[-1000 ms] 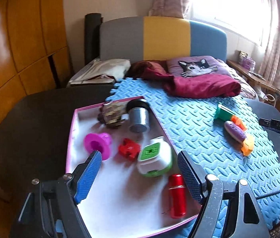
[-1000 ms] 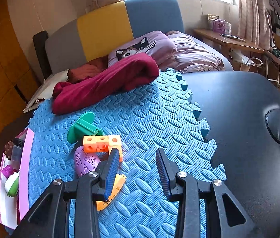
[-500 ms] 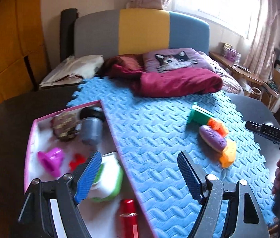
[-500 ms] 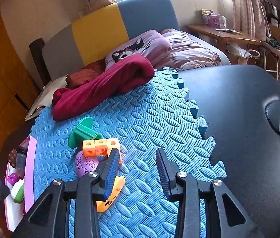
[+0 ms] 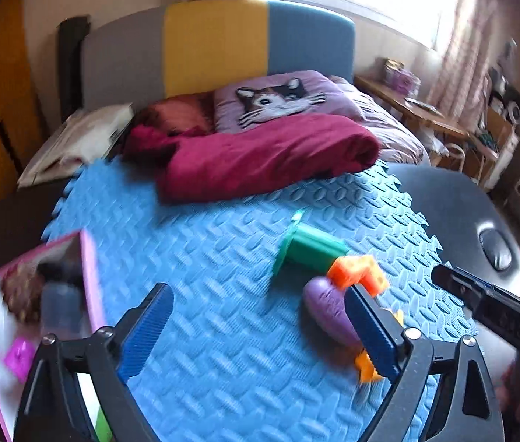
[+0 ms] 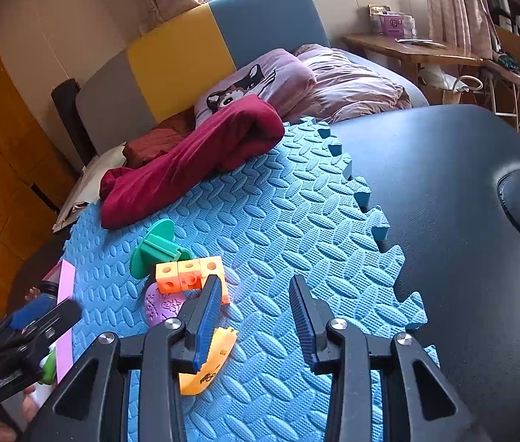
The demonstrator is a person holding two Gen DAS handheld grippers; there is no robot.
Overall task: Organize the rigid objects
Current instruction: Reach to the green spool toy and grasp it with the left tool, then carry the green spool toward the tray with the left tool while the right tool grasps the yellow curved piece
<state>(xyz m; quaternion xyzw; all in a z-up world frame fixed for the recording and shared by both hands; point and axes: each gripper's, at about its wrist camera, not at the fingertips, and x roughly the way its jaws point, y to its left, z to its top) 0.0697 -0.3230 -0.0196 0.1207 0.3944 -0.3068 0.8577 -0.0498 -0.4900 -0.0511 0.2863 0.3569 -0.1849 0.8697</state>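
Observation:
A green spool [image 5: 308,250], an orange cube strip [image 5: 359,274], a purple egg-shaped toy [image 5: 328,313] and a yellow-orange curved piece [image 5: 366,368] lie together on the blue foam mat [image 5: 223,258]. My left gripper [image 5: 260,331] hovers over bare mat just left of them; its jaws are opening with nothing between them. In the right wrist view the same spool [image 6: 153,246], cube strip [image 6: 186,274], purple toy [image 6: 164,305] and curved piece [image 6: 212,364] sit at the left finger of my right gripper [image 6: 254,322], which is open and holds nothing.
A pink-rimmed tray [image 5: 90,276] with several toys sits at the mat's left edge. A dark red blanket [image 5: 260,158] and a cat pillow [image 5: 278,99] lie at the far side. The black padded table [image 6: 462,202] extends right of the mat.
The left gripper has swung right, from over the tray to over the mat beside the toys, and its jaws have widened. The right gripper has stayed put.

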